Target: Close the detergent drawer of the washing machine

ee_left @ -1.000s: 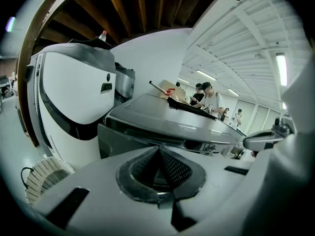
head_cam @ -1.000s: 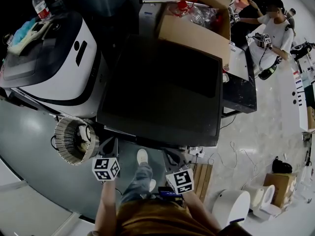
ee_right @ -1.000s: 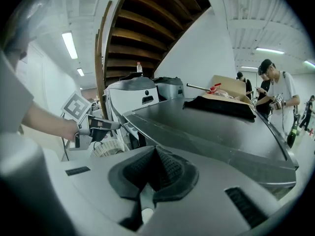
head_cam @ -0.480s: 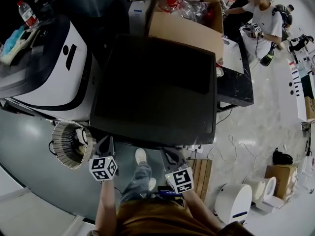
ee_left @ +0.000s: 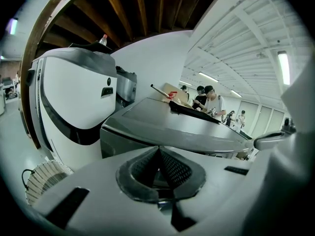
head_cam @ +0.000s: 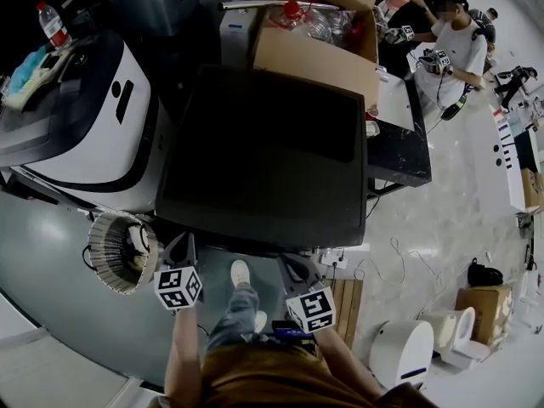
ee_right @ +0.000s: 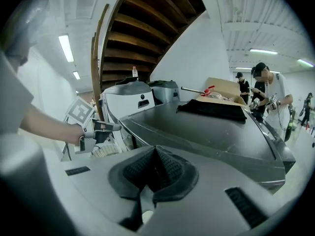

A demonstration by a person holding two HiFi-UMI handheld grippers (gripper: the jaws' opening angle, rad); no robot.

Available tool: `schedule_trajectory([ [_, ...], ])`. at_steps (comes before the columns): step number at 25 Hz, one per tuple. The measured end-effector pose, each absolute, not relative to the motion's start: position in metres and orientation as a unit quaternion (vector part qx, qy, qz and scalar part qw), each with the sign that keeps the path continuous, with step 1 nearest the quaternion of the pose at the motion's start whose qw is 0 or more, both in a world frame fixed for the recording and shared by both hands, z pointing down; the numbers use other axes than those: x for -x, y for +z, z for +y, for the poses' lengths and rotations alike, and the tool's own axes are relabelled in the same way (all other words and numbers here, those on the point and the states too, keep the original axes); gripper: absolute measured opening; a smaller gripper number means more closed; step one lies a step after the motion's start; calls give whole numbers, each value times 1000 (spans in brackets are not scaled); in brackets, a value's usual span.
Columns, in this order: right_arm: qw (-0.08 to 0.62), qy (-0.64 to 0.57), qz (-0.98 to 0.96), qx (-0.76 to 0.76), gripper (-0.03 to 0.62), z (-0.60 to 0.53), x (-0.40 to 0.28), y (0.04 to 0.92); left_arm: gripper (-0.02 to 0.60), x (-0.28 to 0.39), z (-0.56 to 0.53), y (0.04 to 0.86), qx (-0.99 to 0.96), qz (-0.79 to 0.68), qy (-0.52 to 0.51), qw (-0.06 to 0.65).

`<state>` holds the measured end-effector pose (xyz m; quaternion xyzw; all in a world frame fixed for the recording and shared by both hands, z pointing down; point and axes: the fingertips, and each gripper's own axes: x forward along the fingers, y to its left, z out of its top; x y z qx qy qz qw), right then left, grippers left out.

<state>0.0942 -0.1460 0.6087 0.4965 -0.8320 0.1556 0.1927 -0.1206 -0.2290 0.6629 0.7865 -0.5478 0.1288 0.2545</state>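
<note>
Floor (head_cam: pixel 459 202) pale; washing machine (head_cam: pixel 272 168) dark-topped.

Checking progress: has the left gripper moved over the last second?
No. The left gripper stays just below the near-left corner of the washing machine, as before.

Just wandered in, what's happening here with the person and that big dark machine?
A person stands facing a dark grey washing machine, holding the left gripper and the right gripper low by its front edge. Both are shut on nothing, and neither seems to touch the machine. The detergent drawer shows in no view, so whether it is open cannot be told.
</note>
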Motion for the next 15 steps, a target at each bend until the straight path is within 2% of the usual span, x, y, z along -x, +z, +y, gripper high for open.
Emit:
schedule_trajectory([
  [3, 167, 167, -837, -493, 12, -139, -94, 597, 25, 120, -223, 652, -790, -548, 120, 249],
  [7, 188, 144, -834, -499, 12, -127, -96, 594, 25, 117, -213, 635, -799, -543, 104, 237],
  [15, 184, 122, -821, -527, 12, -104, -87, 577, 25, 96, -175, 602, -822, -517, 72, 229],
])
